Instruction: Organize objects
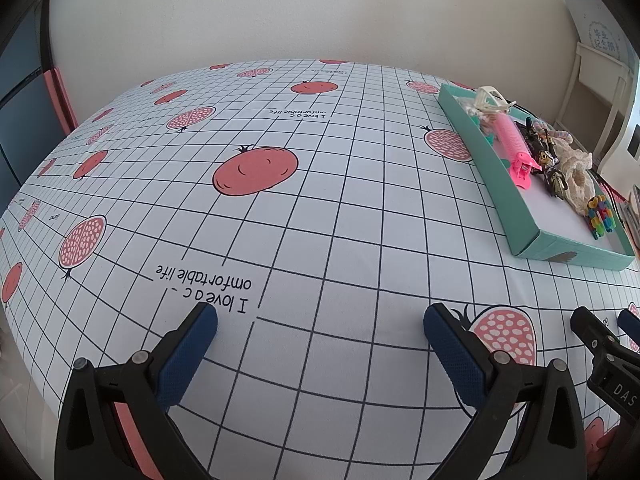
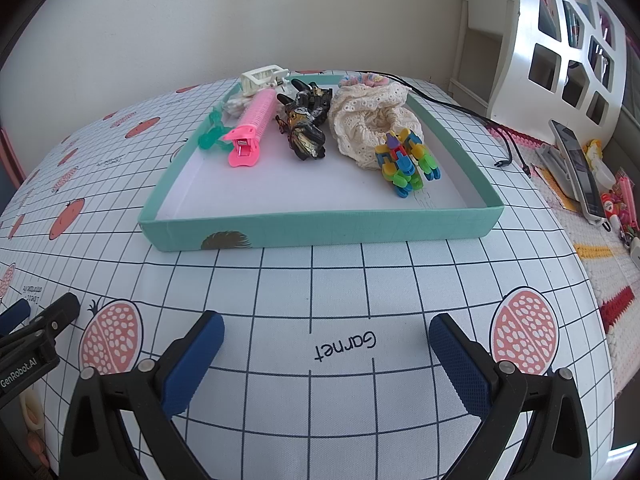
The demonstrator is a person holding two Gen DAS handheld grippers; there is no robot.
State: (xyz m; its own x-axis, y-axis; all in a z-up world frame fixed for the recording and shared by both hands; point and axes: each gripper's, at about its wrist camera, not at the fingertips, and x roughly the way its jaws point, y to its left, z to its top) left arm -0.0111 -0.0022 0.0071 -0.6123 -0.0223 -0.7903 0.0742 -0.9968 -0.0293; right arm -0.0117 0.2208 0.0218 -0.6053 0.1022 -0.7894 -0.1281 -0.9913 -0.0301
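A shallow teal box (image 2: 320, 226) (image 1: 480, 152) sits on the checked tablecloth and holds hair accessories: a pink clip (image 2: 250, 130) (image 1: 516, 148), a black and gold claw clip (image 2: 306, 126) (image 1: 548, 160), a cream lace scrunchie (image 2: 372, 120) (image 1: 576, 168), a bunch of small coloured clips (image 2: 408, 164) (image 1: 600, 214), a white claw clip (image 2: 264, 76) (image 1: 490, 98) and a teal clip (image 2: 212, 136). My right gripper (image 2: 326, 334) is open and empty, just in front of the box. My left gripper (image 1: 320, 322) is open and empty over bare cloth, left of the box.
The table (image 1: 304, 208) has a white cloth with pomegranate prints. A black cable (image 2: 472, 116) trails right of the box. A phone (image 2: 576, 168), small trinkets (image 2: 620, 208) and a white shelf unit (image 2: 568, 36) stand at the right. A wall is behind.
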